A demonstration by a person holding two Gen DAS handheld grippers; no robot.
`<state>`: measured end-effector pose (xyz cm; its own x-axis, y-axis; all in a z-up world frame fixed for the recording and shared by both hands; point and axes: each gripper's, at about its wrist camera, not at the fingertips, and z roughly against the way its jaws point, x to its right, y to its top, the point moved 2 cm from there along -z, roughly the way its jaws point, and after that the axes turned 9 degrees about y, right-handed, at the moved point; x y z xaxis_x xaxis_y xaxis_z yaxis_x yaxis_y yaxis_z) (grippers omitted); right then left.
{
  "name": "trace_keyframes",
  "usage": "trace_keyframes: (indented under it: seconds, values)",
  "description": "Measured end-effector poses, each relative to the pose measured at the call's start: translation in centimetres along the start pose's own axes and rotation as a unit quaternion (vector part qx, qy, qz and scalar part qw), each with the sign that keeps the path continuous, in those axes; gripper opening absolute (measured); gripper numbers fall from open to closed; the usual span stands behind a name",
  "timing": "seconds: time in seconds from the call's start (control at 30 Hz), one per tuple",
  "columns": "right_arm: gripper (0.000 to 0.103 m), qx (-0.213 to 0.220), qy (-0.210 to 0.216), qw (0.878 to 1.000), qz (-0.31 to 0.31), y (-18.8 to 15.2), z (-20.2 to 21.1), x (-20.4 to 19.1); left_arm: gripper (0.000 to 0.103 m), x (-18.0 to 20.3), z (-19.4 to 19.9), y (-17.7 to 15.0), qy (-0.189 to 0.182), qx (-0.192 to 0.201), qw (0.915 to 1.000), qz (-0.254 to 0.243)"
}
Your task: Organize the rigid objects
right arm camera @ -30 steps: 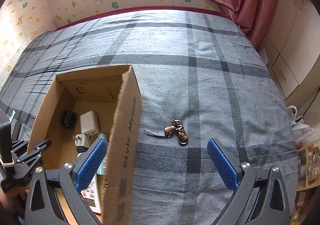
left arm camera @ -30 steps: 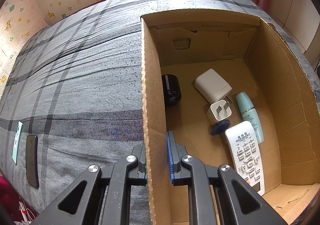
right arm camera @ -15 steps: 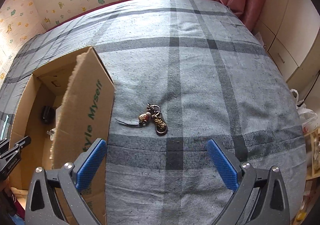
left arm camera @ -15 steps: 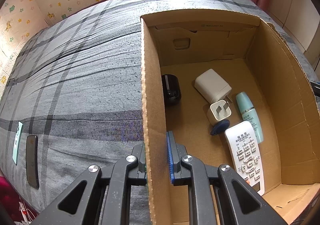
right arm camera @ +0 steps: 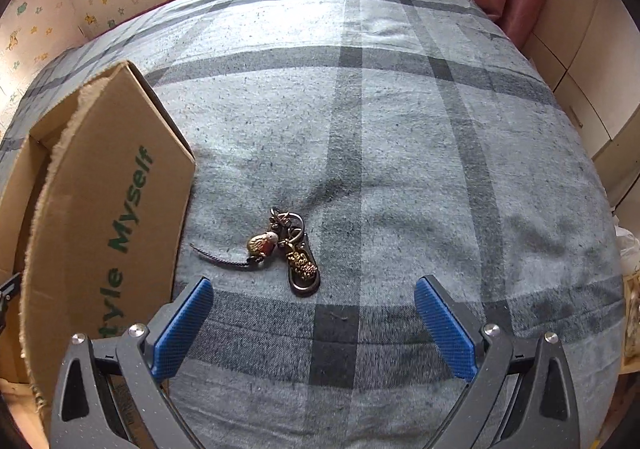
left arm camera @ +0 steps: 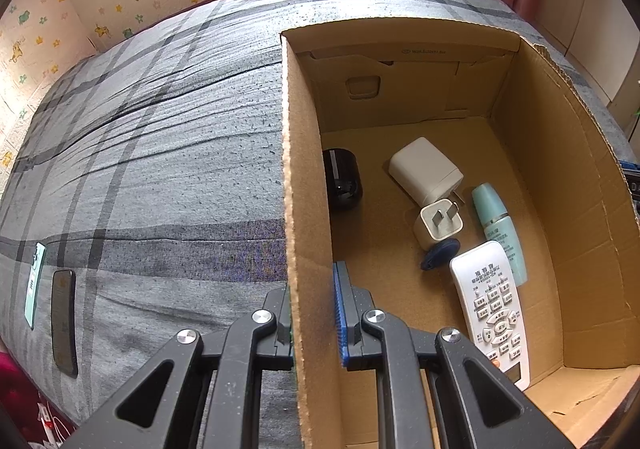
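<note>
Left wrist view: the left tool (left arm camera: 314, 313) is clamped on the near side wall of the cardboard box (left arm camera: 560, 177), one pad outside and one inside. This grip most likely steadies the box on the soft bed (left arm camera: 152, 153) so that it does not slide or tip while items are dropped in. On the box floor lie a black round item (left arm camera: 342, 179), a large white charger (left arm camera: 424, 171), a small white plug (left arm camera: 438, 223), a blue disc (left arm camera: 438, 253), a teal bottle (left arm camera: 500, 229) and a white remote control (left arm camera: 494, 309). The items lie loosely, several touching. Two phones (left arm camera: 64, 329) lie on the bed, well apart from the box.

Right wrist view: the right tool (right arm camera: 314, 323) has its jaws spread wide and holds nothing. A keychain (right arm camera: 286, 249) lies on the bed just beyond the fingertips, between their lines, near the outer box wall (right arm camera: 116, 217). The wide opening suits a bunched, irregular item. The keychain appears to be the next item for the box; its loose rings and cord may shift when pinched.
</note>
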<state>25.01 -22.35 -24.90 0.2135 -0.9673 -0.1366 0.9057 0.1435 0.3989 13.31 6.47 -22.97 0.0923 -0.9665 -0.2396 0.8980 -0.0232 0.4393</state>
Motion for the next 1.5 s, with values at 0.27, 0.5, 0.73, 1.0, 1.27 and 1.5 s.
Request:
trace_keyframes:
  seconds: [0.27,0.5,0.73,1.0,1.27,1.5]
  values:
    - [0.103,-0.024,-0.002,1.000,0.021,0.4,-3.3,-0.2,0.015,0.3,0.0,0.1,0.005,-0.003,1.0000,-0.001]
    - [0.103,-0.030,-0.008,0.999,0.034,0.9,-5.4,-0.3,0.015,0.5,0.0,0.1,0.010,-0.003,0.9999,-0.003]
    - [0.103,-0.028,-0.003,0.999,0.024,1.3,-6.7,-0.2,0.015,0.5,0.0,0.1,0.010,-0.004,0.9999,-0.001]
    - [0.103,-0.021,-0.003,0.999,0.025,0.3,-6.5,-0.4,0.015,0.6,0.1,0.2,0.012,-0.003,0.9999,0.000]
    - [0.103,-0.011,-0.004,1.000,0.018,0.8,-6.9,0.0,0.015,0.5,0.0,0.2,0.012,-0.005,0.9999,0.001]
    - [0.099,-0.016,-0.006,1.000,0.013,1.0,-6.4,-0.2,0.015,0.6,0.0,0.2,0.013,-0.004,0.9999,0.001]
